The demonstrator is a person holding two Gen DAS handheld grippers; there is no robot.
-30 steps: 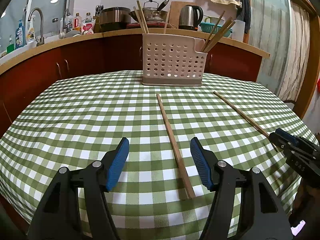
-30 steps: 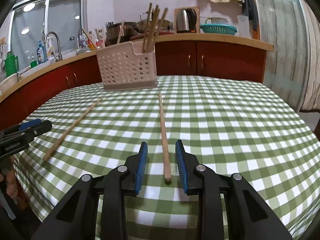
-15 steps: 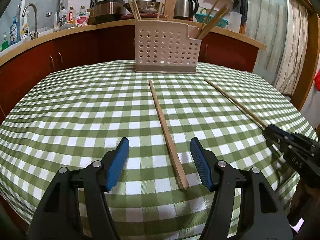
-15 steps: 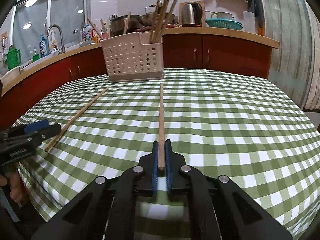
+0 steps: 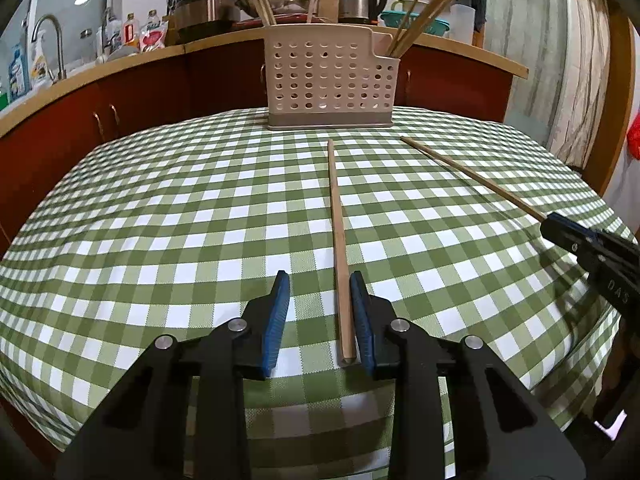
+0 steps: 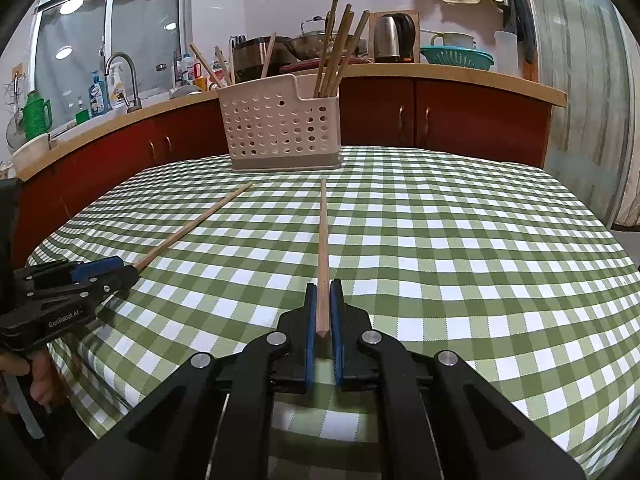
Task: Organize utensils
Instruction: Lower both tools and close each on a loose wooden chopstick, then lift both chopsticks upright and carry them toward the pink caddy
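Two wooden chopsticks lie on the green checked tablecloth [image 5: 160, 240]. One chopstick [image 5: 338, 232] has its near end between the blue pads of my left gripper [image 5: 320, 312]. The jaws are closing: the stick rests against the right pad, while the left pad stands apart from it. My right gripper [image 6: 323, 320] is shut on the near end of the other chopstick [image 6: 322, 240], which points at the beige perforated utensil holder [image 6: 280, 128]. That holder [image 5: 332, 80] stands at the table's far side with several chopsticks upright in it. Each view shows the other gripper at its edge: the right gripper [image 5: 560, 236], the left gripper [image 6: 116, 270].
Behind the table runs a red-fronted kitchen counter [image 6: 440, 120] with a kettle [image 6: 390, 38], pots, bottles and a sink tap [image 6: 124, 76]. A curtain [image 5: 580, 80] hangs at the right. A person's hand [image 6: 36, 380] shows at the table's near left edge.
The right gripper closed on its chopstick's near end. The left gripper's jaws narrowed around the other chopstick, whose end now lies against the right pad.
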